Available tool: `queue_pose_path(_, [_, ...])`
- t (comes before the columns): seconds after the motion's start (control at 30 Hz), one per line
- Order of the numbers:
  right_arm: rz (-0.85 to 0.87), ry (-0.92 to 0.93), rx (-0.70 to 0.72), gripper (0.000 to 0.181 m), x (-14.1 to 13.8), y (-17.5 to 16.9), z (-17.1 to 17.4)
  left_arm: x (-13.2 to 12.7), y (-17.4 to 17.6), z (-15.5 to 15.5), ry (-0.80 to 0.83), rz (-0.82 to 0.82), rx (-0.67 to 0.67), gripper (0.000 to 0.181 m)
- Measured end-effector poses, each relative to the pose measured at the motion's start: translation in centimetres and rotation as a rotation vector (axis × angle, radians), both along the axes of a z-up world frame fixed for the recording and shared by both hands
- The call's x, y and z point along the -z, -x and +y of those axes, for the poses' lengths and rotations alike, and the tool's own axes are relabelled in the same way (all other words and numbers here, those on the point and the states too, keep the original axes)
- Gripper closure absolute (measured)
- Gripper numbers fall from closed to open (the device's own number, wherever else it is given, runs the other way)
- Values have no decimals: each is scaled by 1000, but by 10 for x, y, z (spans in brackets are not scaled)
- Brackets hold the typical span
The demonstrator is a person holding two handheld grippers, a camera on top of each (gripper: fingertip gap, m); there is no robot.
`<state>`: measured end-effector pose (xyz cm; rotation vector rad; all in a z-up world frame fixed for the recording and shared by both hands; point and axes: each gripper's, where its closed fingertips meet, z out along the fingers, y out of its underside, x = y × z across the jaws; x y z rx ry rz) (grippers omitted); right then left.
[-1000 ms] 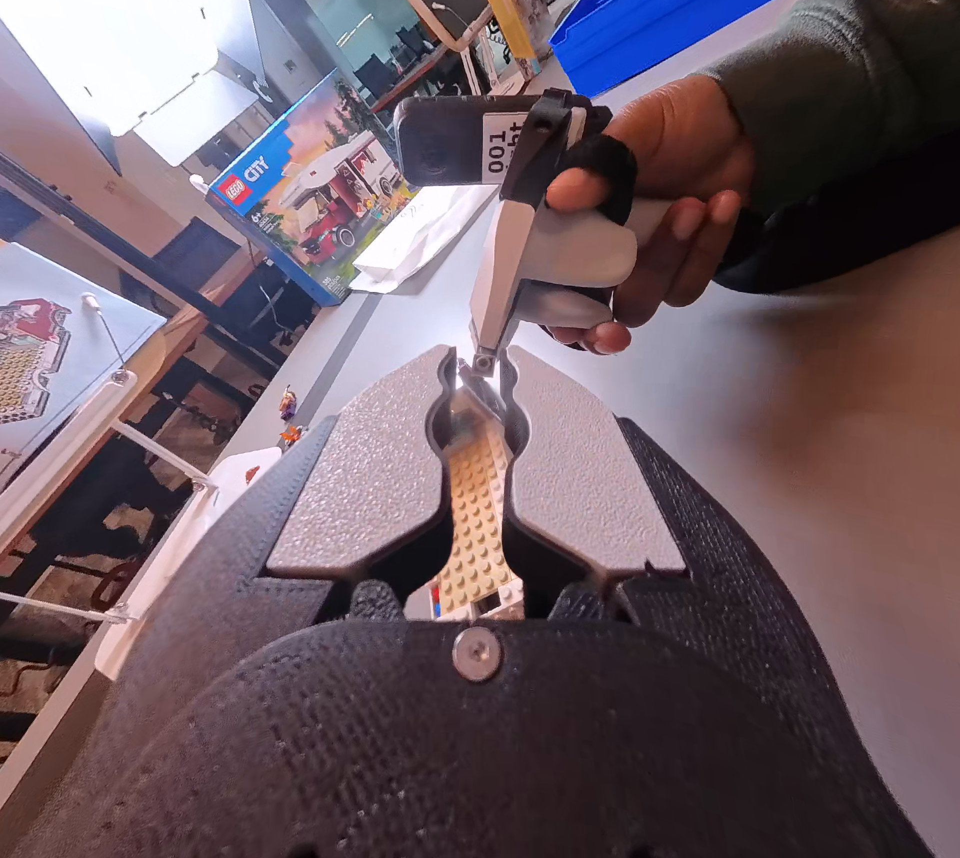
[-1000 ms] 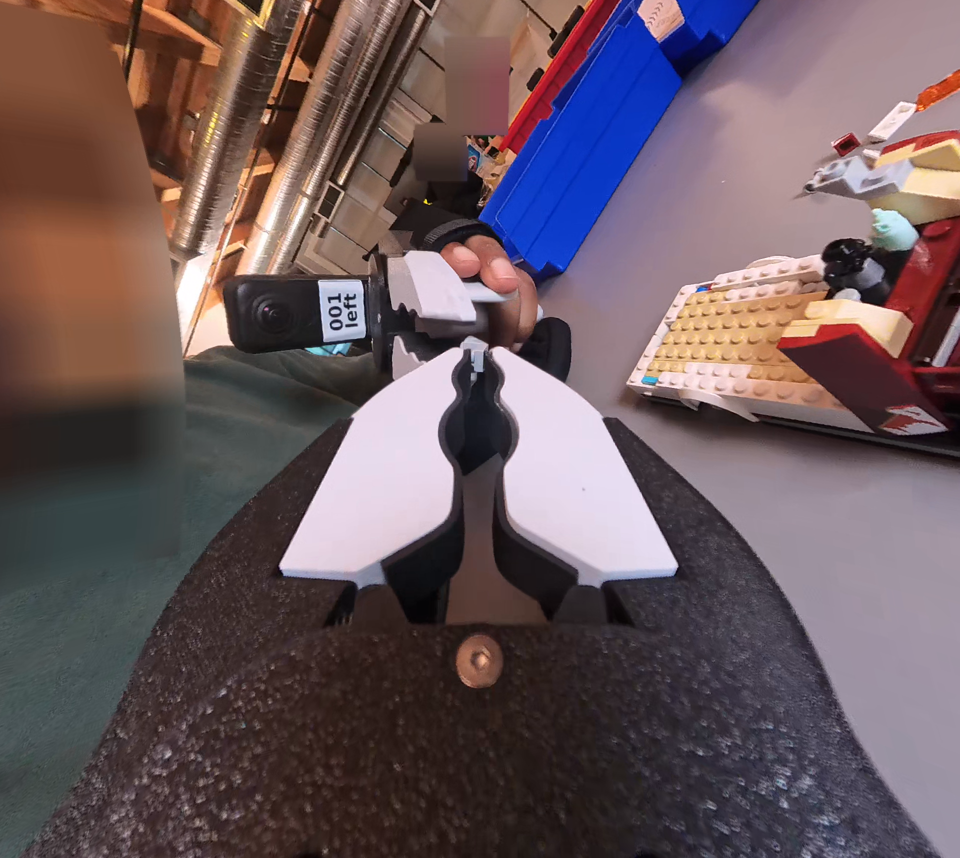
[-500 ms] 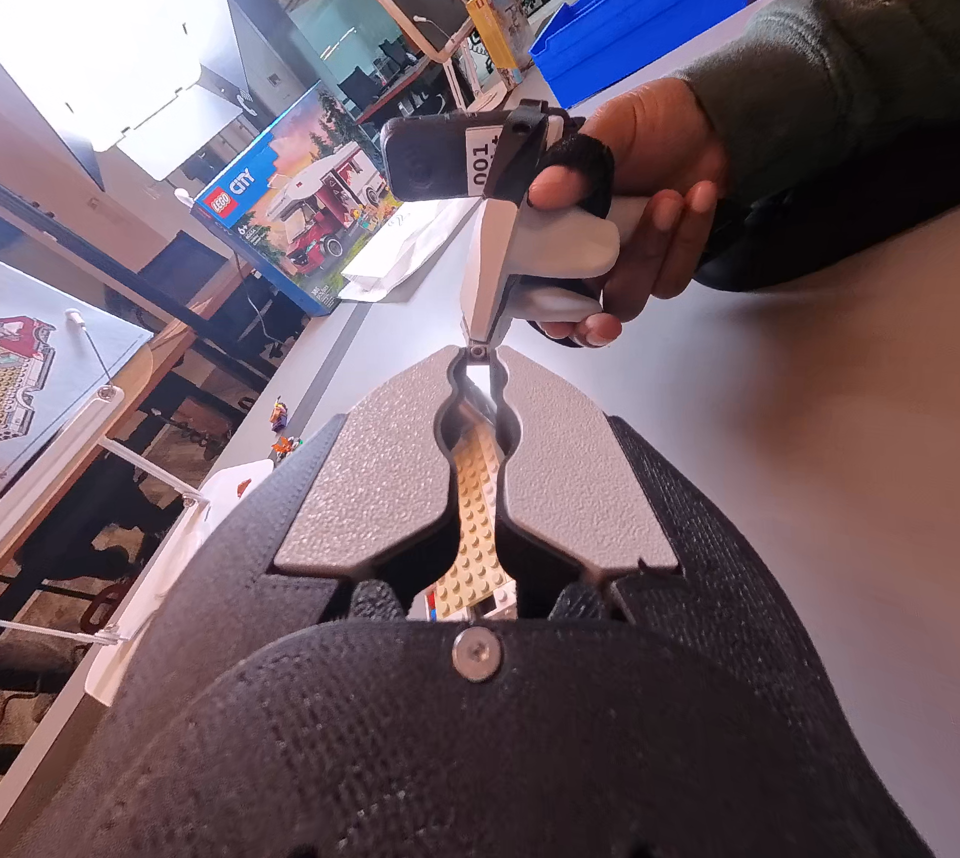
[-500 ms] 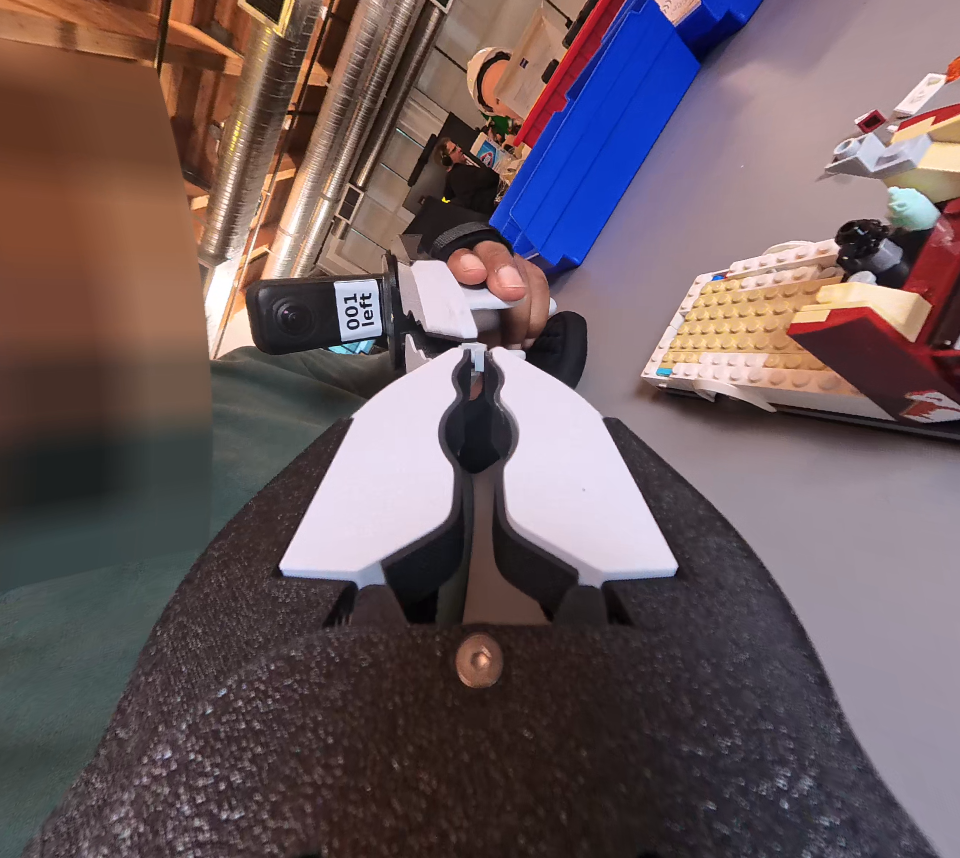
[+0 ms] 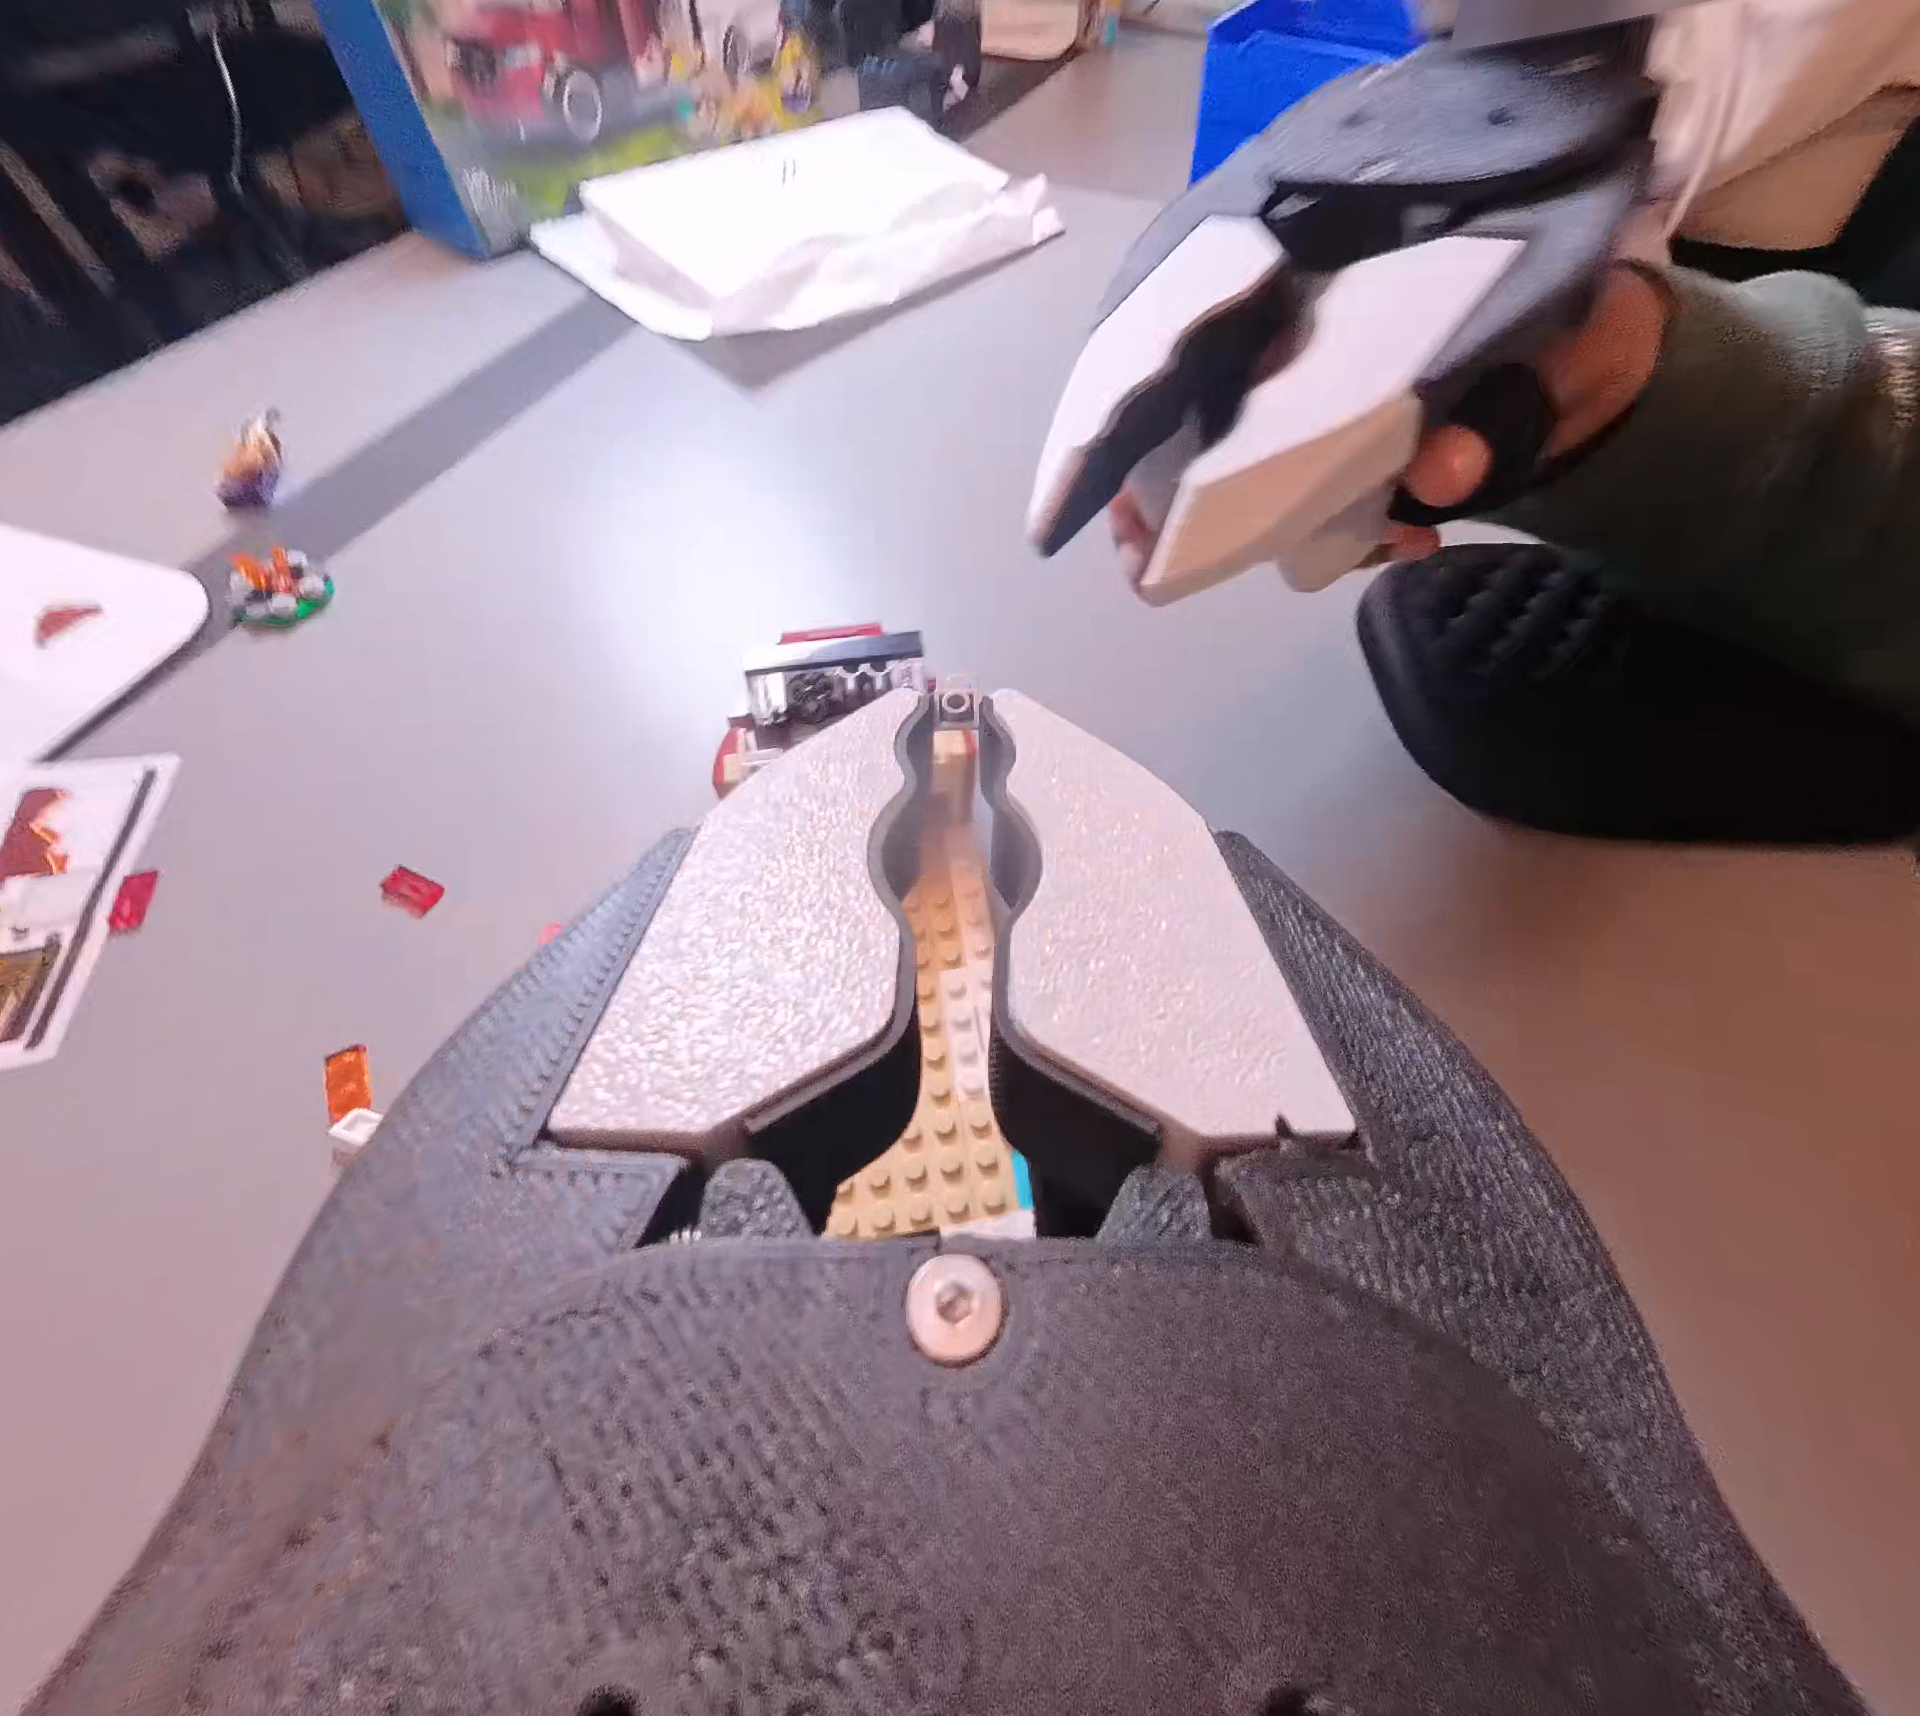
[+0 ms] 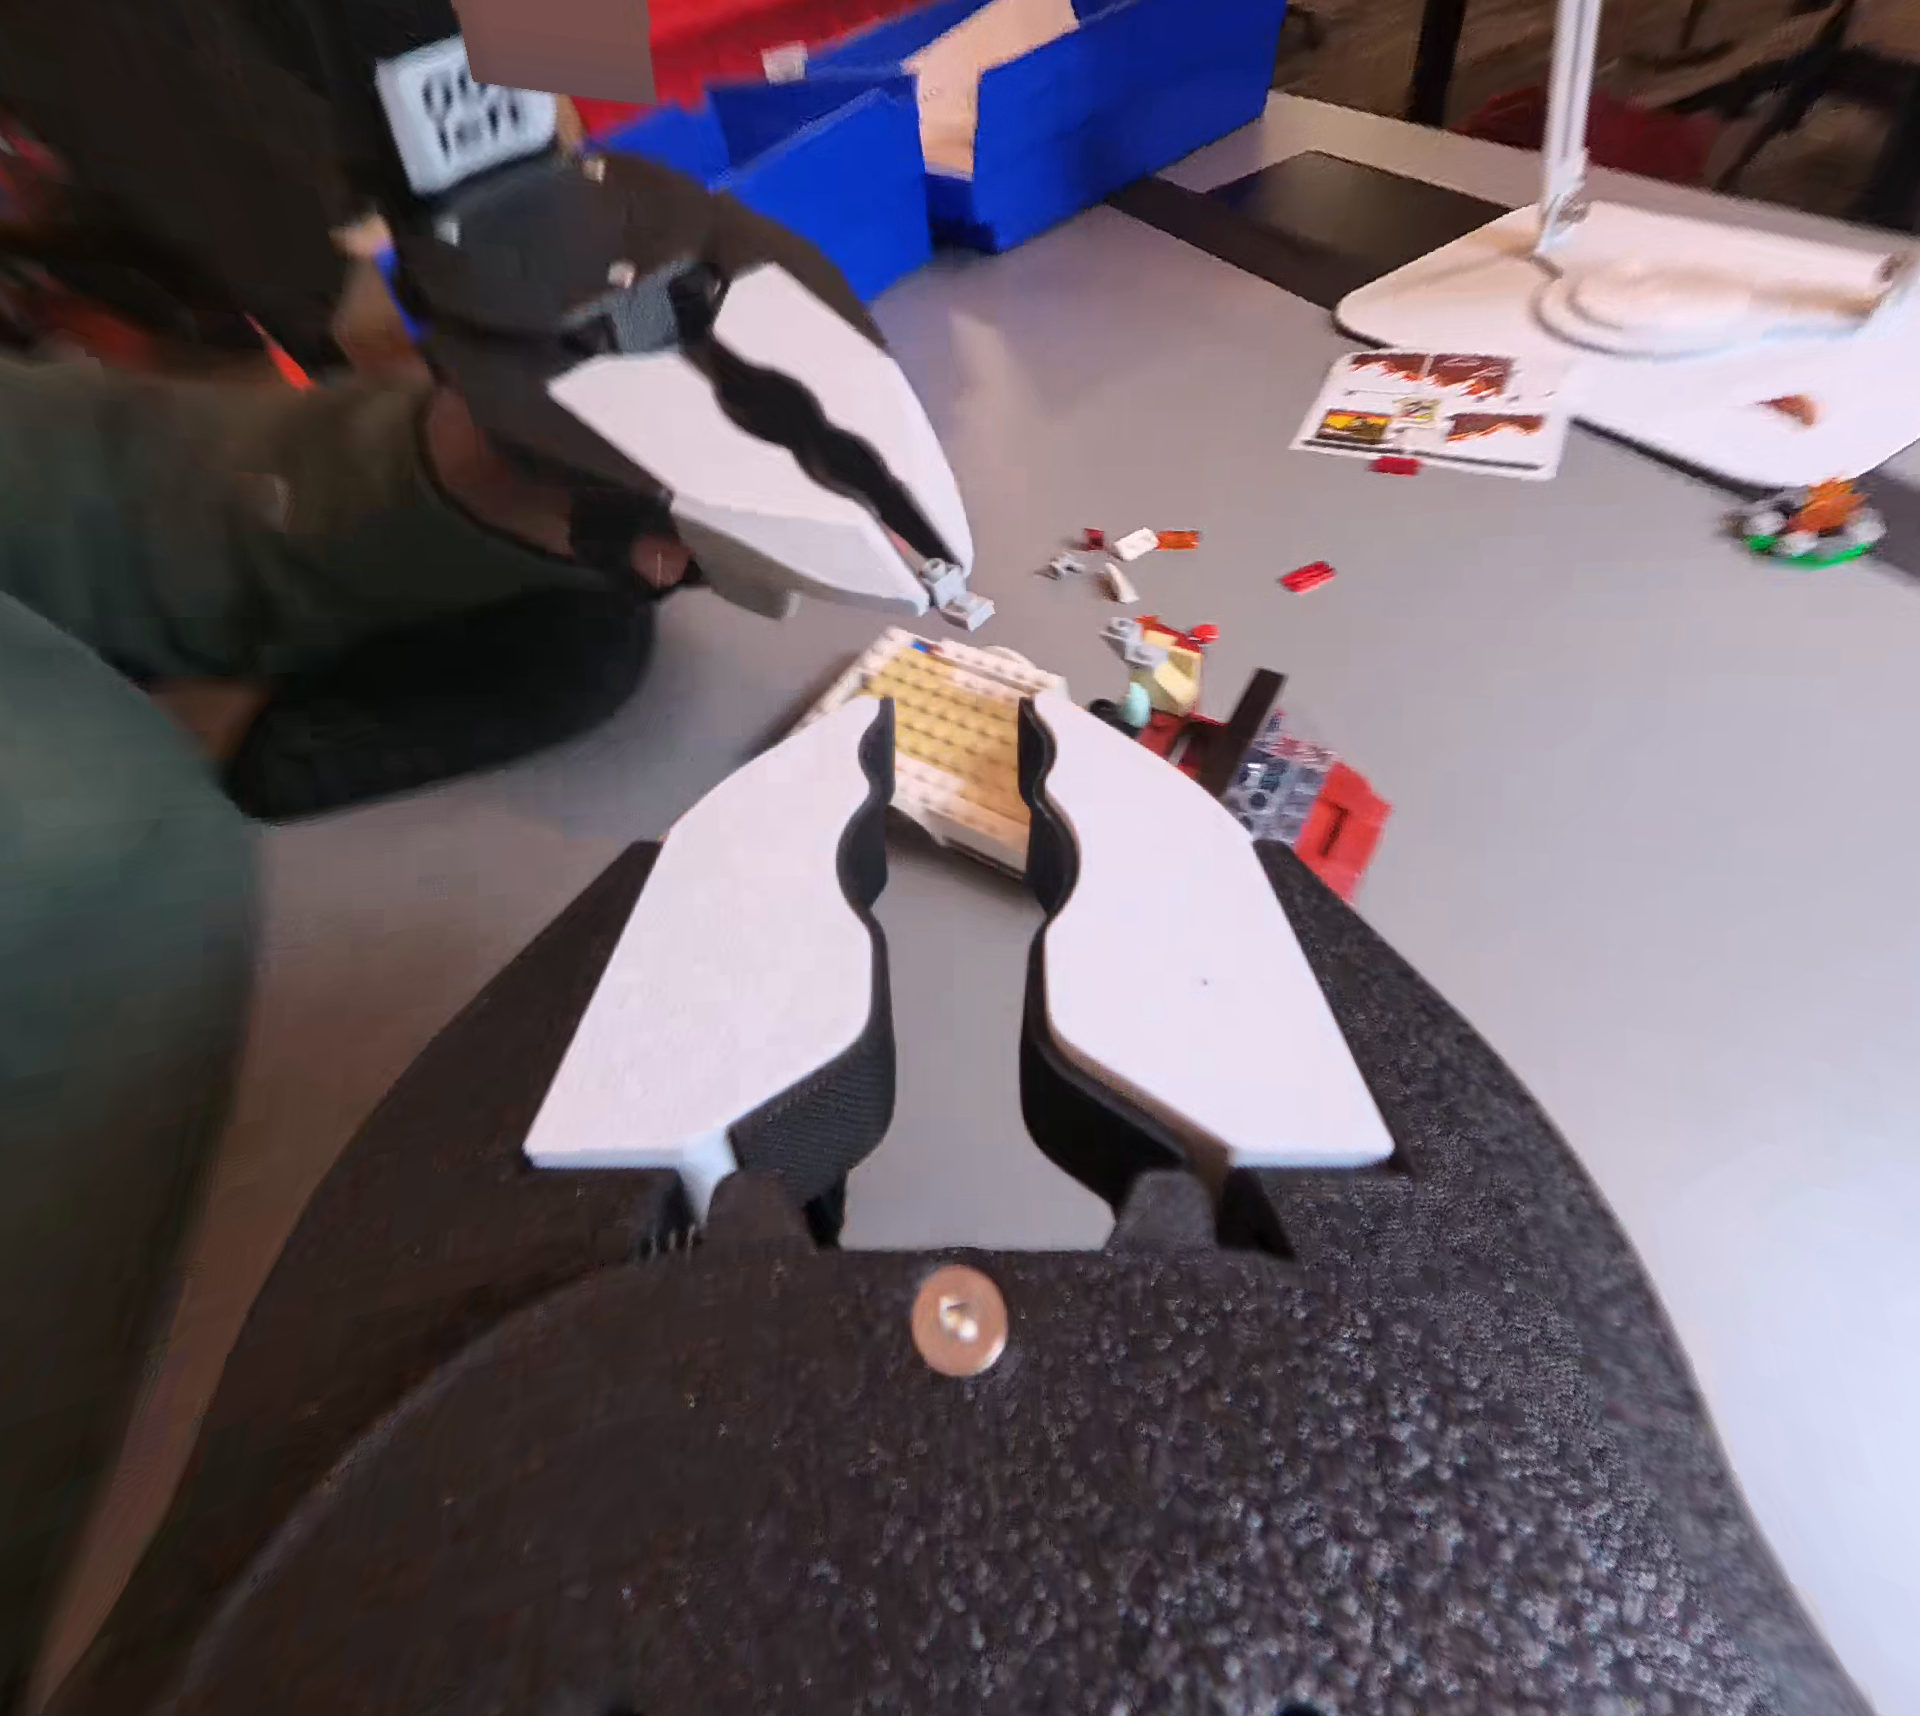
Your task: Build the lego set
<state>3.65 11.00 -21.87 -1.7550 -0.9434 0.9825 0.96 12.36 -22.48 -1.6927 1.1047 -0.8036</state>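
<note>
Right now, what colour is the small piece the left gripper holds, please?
Light grey small lego piece, clearest in the right wrist view.

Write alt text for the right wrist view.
The left hand-held gripper holds a small grey brick at its tips, above the tan studded plate of a partly built model on a grey table. The right hand-held gripper is open in the foreground; loose bricks and blue bins lie beyond.

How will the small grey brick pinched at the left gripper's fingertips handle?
The small grey brick looks rigid and light. Only the tips of the left gripper hold its edge, so it may twist or slip when pressed onto the tan studded plate.
</note>
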Motion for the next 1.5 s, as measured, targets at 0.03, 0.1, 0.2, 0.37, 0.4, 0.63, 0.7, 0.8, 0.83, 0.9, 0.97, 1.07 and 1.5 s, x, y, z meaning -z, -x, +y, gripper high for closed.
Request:
queue_pose_path(0.03, [-76,-68,-6,159,4,-2,3,6,-2,7,30,25,-15,173])
queue_pose_path(0.1, [-219,-195,-50,156,12,-3,4,19,-6,15,90,71,-25,173])
queue_pose_path(0.2, [-399,-382,-107,147,25,2,5,32,-10,21,139,107,-42,173])
queue_pose_path(0.37, [-558,-584,-178,135,51,12,10,42,-15,21,137,154,-51,173])
queue_pose_path(0.4, [-571,-614,-179,133,54,13,11,42,-17,19,133,162,-49,173])
queue_pose_path(0.63, [-570,-686,-199,134,59,16,10,44,-18,13,112,185,-52,173])
queue_pose_path(0.7, [-591,-707,-201,134,61,16,9,45,-17,13,106,187,-59,173])
queue_pose_path(0.8, [-609,-715,-200,134,65,16,10,46,-17,14,92,196,-64,173])
queue_pose_path(0.83, [-609,-717,-198,134,65,16,10,46,-17,14,90,200,-65,173])
queue_pose_path(0.9, [-610,-714,-198,134,65,16,11,46,-17,15,84,206,-66,173])
queue_pose_path(0.97, [-619,-719,-200,135,65,16,11,46,-17,14,73,218,-62,173])
queue_pose_path(1.07, [-629,-737,-203,135,64,16,11,46,-16,14,70,235,-55,173])
queue_pose_path(1.5, [-630,-725,-224,135,67,15,11,47,-16,12,100,249,-57,173])
